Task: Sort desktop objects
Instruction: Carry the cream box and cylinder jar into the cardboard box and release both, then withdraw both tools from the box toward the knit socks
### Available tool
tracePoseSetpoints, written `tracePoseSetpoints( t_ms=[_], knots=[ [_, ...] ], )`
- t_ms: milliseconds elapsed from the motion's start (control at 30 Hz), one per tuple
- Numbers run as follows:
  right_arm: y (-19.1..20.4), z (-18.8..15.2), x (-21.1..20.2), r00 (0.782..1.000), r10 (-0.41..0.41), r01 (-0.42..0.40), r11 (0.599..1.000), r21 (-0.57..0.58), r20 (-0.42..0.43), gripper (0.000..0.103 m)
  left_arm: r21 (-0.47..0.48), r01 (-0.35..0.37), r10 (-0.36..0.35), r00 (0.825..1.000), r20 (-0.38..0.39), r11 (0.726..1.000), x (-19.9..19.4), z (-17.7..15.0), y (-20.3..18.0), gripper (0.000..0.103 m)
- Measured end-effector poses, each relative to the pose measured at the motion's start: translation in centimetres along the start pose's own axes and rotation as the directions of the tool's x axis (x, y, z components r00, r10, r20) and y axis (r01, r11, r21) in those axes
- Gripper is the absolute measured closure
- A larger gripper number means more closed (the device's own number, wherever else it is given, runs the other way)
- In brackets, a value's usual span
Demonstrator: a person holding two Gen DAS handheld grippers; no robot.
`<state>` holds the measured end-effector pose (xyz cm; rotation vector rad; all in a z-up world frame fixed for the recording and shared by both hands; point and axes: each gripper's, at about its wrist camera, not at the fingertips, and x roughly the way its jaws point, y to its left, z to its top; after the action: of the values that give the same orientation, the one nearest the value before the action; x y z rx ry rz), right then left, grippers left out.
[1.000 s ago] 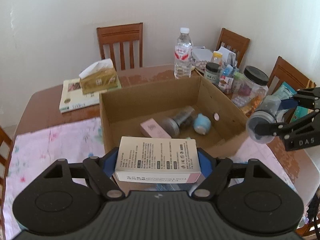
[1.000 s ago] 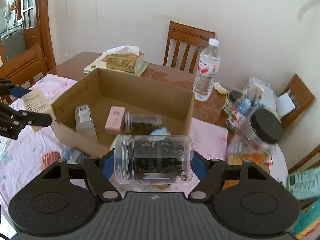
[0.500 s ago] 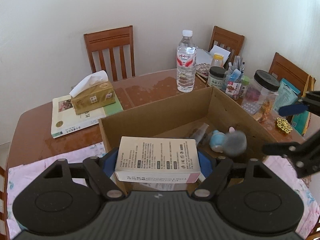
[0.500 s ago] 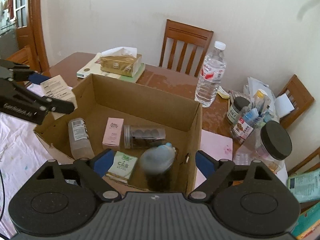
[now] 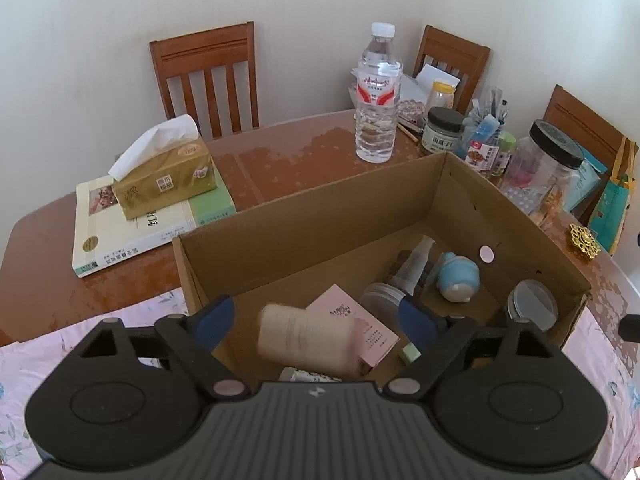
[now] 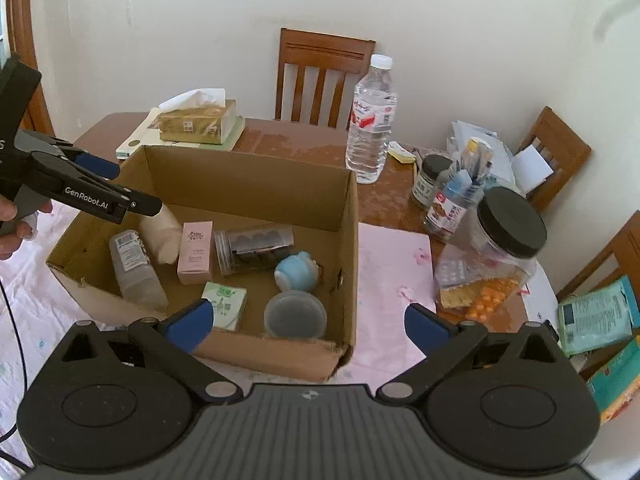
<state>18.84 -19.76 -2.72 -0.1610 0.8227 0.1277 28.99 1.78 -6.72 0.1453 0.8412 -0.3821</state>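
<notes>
Both grippers spread, empty — left gripper (image 5: 316, 316) above a blurred, perhaps falling, white box (image 5: 308, 338) — right gripper (image 6: 308, 320).

A blurred cream box (image 5: 308, 338) sits tilted above the open cardboard box (image 6: 348, 216). Inside lie a pink carton (image 6: 195, 251), a dark-filled clear jar (image 6: 254, 248) on its side, a blue round figure (image 6: 296, 271), a green packet (image 6: 225, 305), a clear bottle (image 6: 134, 270) and an upright jar (image 6: 295, 315).
</notes>
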Motion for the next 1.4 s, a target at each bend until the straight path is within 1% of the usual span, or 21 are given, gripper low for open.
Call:
tracePoseSetpoints(
  t_ms=[100,233,300,400,433,500,633,733,833,967,1100,1233,1400],
  knots=[
    [-0.2,-0.7,-0.2,1.0,-0.008,0.008,1.0,0.014,-0.013,0.0,0.016,0.003,-0.003,1.0,-0.006,1.0,-0.4,-0.3,-0.3,0.014],
    [-0.2,-2.0,-0.1,0.999,0.001,0.0,1.0,0.008,-0.032,0.0,0.031,-0.007,0.007,1.0,-0.013,0.999,-1.6,-1.0,-0.8,0.013],
    [0.0,-2.5,0.1,0.999,0.007,-0.007,1.0,0.003,-0.042,0.0,0.026,-0.022,0.023,1.0,-0.014,0.999,-2.5,-1.5,-1.1,0.013],
    [0.1,-3.3,0.7,0.998,0.037,-0.038,0.999,-0.019,-0.053,0.0,0.014,-0.047,0.047,0.999,-0.016,0.999,-3.9,-2.3,-1.5,0.013],
    [0.1,-3.5,1.2,0.997,0.042,-0.043,0.999,-0.02,-0.066,0.0,0.0,-0.062,0.062,0.998,-0.017,0.998,-4.5,-2.7,-1.7,0.013],
    [0.1,-4.0,1.9,0.994,0.063,-0.065,0.998,-0.013,-0.085,0.0,-0.026,-0.07,0.069,0.997,-0.025,0.997,-5.6,-3.6,-1.9,0.012],
    [0.2,-4.8,2.9,0.99,0.095,-0.095,0.995,0.006,-0.1,0.0,-0.046,-0.095,0.094,0.995,-0.025,0.994,-7.7,-5.8,-3.0,0.009],
    [0.1,-5.0,3.5,0.989,0.108,-0.107,0.994,0.02,-0.105,0.0,-0.055,-0.102,0.101,0.994,-0.03,0.993,-8.6,-7.8,-3.7,0.009],
    [0.0,-4.6,4.0,0.989,0.114,-0.11,0.993,0.039,-0.1,0.0,-0.076,-0.11,0.109,0.994,-0.023,0.991,-8.9,-9.6,-4.4,0.009],
    [0.1,-4.5,4.8,0.988,0.113,-0.108,0.993,0.051,-0.105,0.0,-0.117,-0.138,0.133,0.99,-0.053,0.983,-8.4,-11.5,-5.0,0.009],
    [0.5,-4.6,5.7,0.988,0.103,-0.1,0.994,0.033,-0.113,0.0,-0.166,-0.124,0.113,0.991,-0.078,0.978,-8.1,-13.0,-5.2,0.009],
    [0.7,-4.8,6.3,0.986,0.114,-0.11,0.993,0.031,-0.124,0.0,-0.197,-0.118,0.098,0.989,-0.109,0.973,-7.5,-14.3,-5.1,0.009],
    [1.3,-5.4,5.7,0.983,0.122,-0.124,0.992,-0.01,-0.137,0.0,-0.219,-0.118,0.089,0.987,-0.137,0.969,-7.0,-15.4,-5.0,0.009]
  ],
)
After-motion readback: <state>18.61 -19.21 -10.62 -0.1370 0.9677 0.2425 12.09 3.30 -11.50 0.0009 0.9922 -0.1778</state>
